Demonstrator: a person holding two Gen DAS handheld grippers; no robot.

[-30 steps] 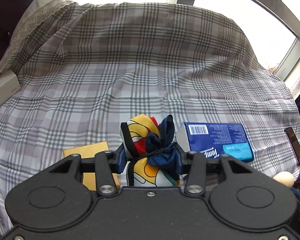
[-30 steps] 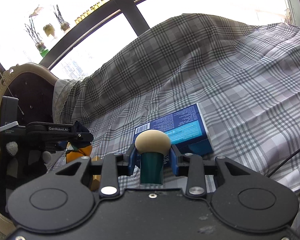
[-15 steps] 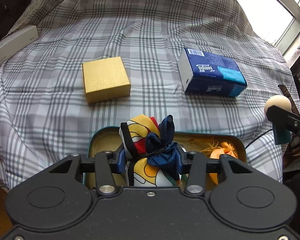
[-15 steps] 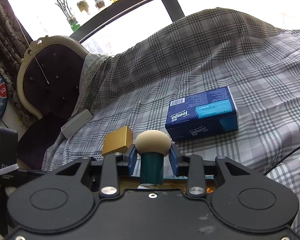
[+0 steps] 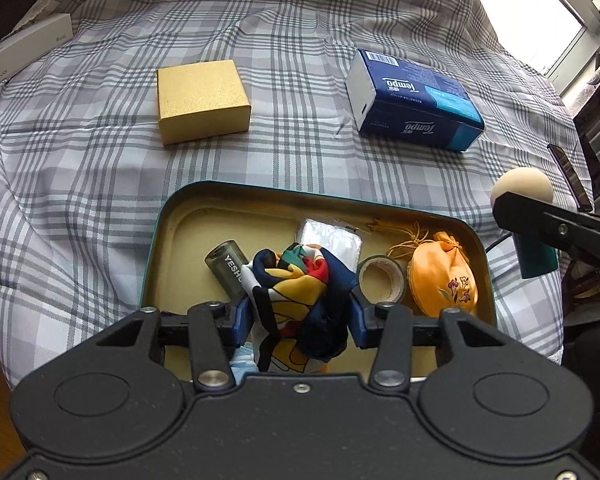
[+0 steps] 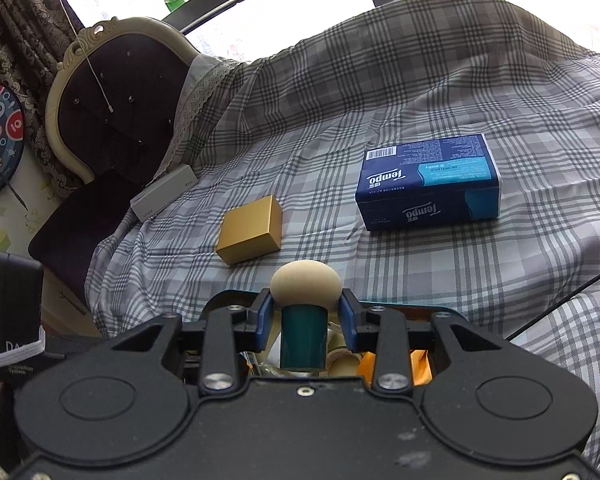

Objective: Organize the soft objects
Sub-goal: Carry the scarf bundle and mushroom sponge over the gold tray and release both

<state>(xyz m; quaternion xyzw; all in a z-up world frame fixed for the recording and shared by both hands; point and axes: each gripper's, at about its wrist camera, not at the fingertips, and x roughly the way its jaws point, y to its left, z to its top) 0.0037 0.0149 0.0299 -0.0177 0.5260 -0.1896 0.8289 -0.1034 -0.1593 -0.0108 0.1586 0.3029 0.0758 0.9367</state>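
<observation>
My left gripper (image 5: 300, 314) is shut on a knotted multicoloured scarf bundle (image 5: 296, 280) and holds it low inside an open teal tin (image 5: 180, 216) with a yellow inner face. In the tin lie an orange embroidered pouch (image 5: 444, 276), a tape roll (image 5: 380, 278), a grey cylinder (image 5: 226, 268) and a silver packet (image 5: 330, 238). My right gripper (image 6: 305, 312) is shut on a beige sponge with a teal handle (image 6: 305, 286). It hovers at the tin's right edge, where the sponge (image 5: 522, 186) shows in the left wrist view.
On the plaid sheet (image 5: 100, 160) beyond the tin sit a gold box (image 5: 202, 100), a blue tissue pack (image 5: 412, 100) and a white carton (image 5: 24, 50) at the far left. A dark upholstered chair (image 6: 112, 92) stands past the sheet's left side. A black cable (image 6: 560, 304) runs on the right.
The left gripper drew back and down with the scarf bundle, so the tin now lies under it. The right gripper shifted sideways, still gripping the sponge.
</observation>
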